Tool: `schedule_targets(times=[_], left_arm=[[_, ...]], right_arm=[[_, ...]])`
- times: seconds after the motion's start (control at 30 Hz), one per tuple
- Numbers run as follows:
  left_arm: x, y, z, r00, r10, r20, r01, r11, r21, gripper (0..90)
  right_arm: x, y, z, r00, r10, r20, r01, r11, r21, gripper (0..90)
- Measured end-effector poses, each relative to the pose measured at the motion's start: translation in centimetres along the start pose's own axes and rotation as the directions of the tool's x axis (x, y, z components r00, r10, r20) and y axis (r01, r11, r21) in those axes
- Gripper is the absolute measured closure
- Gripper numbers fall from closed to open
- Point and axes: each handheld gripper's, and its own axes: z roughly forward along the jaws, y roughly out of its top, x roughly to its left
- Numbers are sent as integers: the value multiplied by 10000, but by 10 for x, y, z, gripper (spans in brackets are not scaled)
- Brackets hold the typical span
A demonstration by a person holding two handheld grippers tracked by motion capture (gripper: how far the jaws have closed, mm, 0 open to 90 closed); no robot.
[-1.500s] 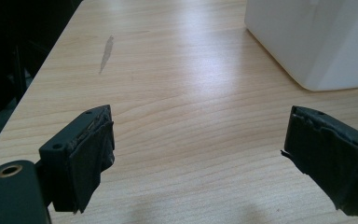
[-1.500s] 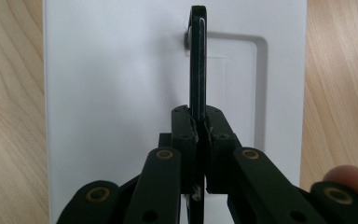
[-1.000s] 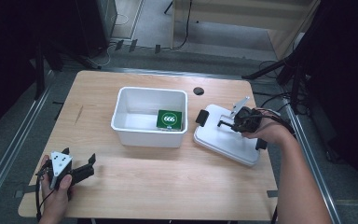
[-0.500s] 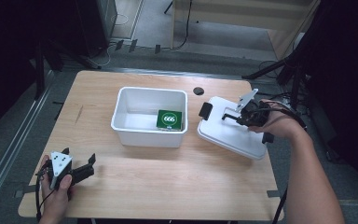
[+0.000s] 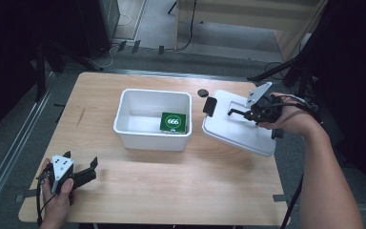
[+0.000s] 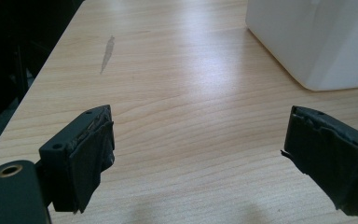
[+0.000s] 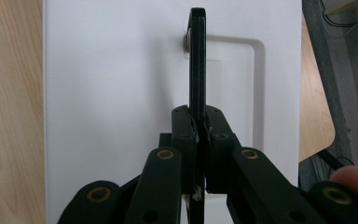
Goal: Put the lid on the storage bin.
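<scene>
1. The right gripper point(image 5: 242, 113) is pinching the thin black handle point(image 7: 197, 60) of the white lid point(image 5: 240, 129), its jaws pressed flat against both faces of the handle. That handle is the one part of the lid slim enough to clamp.
2. The lid is hanging tilted beside the white bin point(image 5: 153, 119), to its right, with its near edge low over the wooden table point(image 5: 181, 191). Gripping at the middle handle is likely letting the lid balance rather than swing.
3. The bin is sitting open near the table's middle, with a green card point(image 5: 173, 122) marked 666 lying inside against its right wall; the lid looks meant to cover it.
4. The left gripper point(image 5: 83, 174) is resting at the table's near left corner, jaws spread wide with nothing between them, well apart from the bin, probably parked there to keep out of the lid's way.
5. The lid's black latch point(image 5: 210, 106) is facing the bin.
</scene>
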Motion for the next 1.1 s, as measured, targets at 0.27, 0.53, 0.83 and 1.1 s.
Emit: schedule_targets(times=[0.27, 0.53, 0.83, 1.1], left_arm=[[0, 0, 0, 10000, -54, -52, 54, 10000, -22, 90], [0, 0, 0, 10000, -77, -60, 77, 10000, -29, 90], [1, 0, 0, 9999, -89, -85, 89, 10000, -31, 90], [1, 0, 0, 9999, -77, -76, 77, 10000, -53, 90]], right_arm=[[-3, 8, -12, 9999, -104, -7, 103, 9999, -109, 857], [-4, 24, -25, 9995, -324, 45, 325, 9994, -138, 857], [-2, 51, -23, 9982, -600, -69, 598, 9979, -239, 857], [3, 73, -16, 9959, -871, -240, 862, 9957, -342, 857]])
